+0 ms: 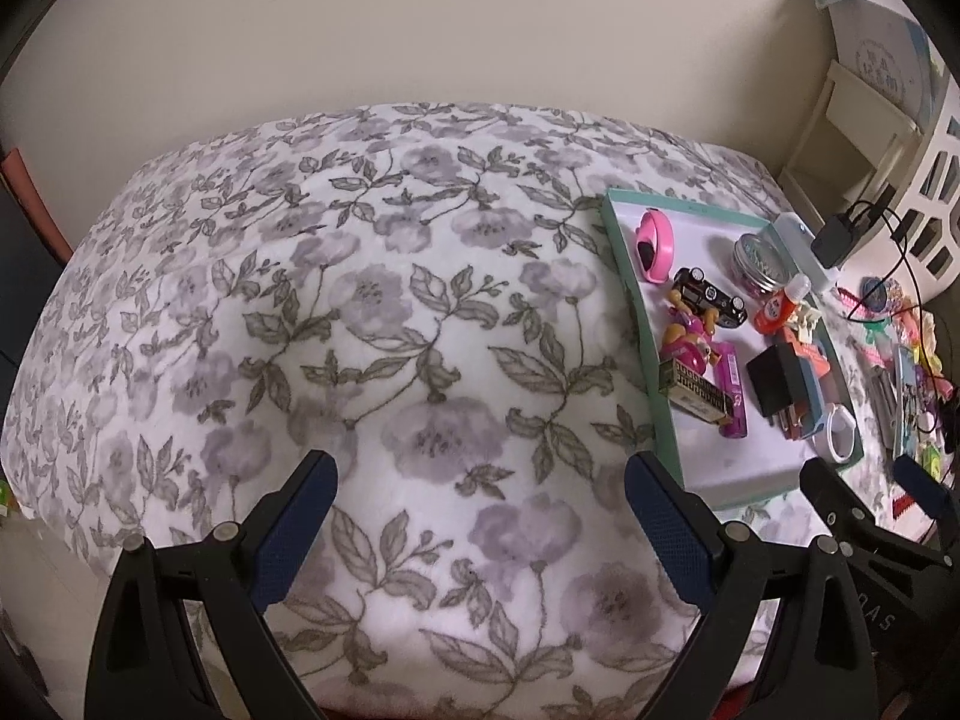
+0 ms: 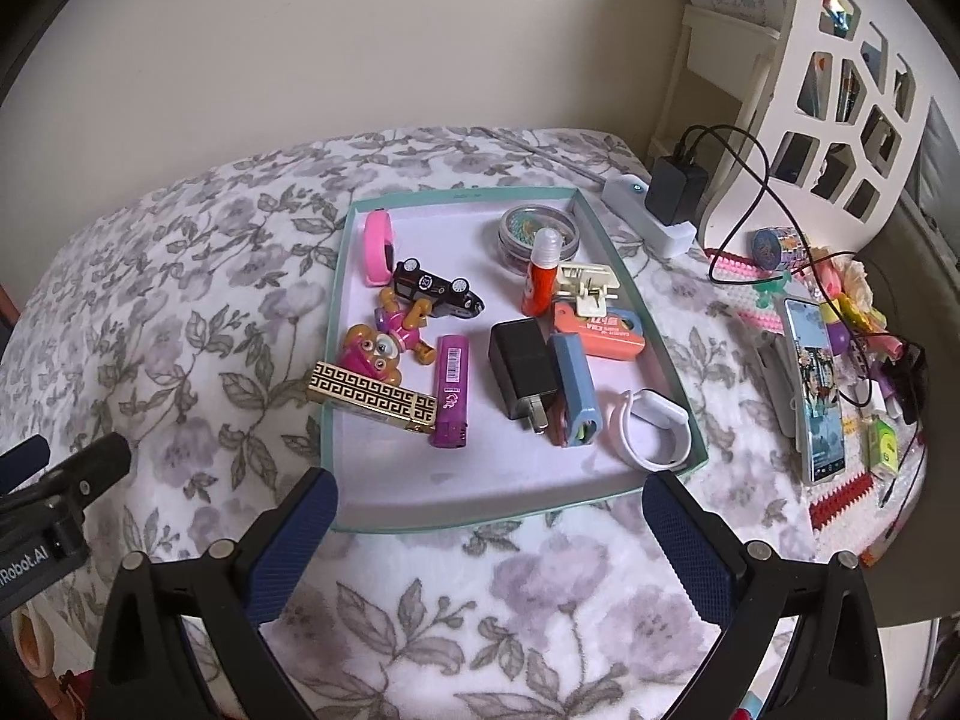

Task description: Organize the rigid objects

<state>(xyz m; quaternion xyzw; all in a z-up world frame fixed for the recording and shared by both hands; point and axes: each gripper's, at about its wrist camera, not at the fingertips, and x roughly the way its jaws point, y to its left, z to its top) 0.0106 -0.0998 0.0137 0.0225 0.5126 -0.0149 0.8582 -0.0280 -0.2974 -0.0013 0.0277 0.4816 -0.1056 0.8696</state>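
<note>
A shallow teal-rimmed tray [image 2: 630,300] with a white floor lies on a floral blanket. In it lie a pink band [image 2: 378,246], a black toy car [image 2: 435,291], a pink-and-tan toy figure [image 2: 384,342], a gold patterned bar [image 2: 372,399], a purple lighter [image 2: 451,393], a black charger [image 2: 522,366], a blue case [image 2: 576,384], an orange box [image 2: 600,330], an orange bottle [image 2: 537,279], a round tin [image 2: 537,231] and a white band [image 2: 654,429]. My right gripper [image 2: 489,516] is open and empty just before the tray's near edge. My left gripper [image 1: 480,501] is open and empty over bare blanket, left of the tray [image 1: 624,264].
Right of the tray lie a phone [image 2: 813,384], a white power strip with a black plug [image 2: 666,198], cables and small colourful trinkets [image 2: 852,306]. A white cut-out shelf [image 2: 840,90] stands at the back right. A beige wall is behind.
</note>
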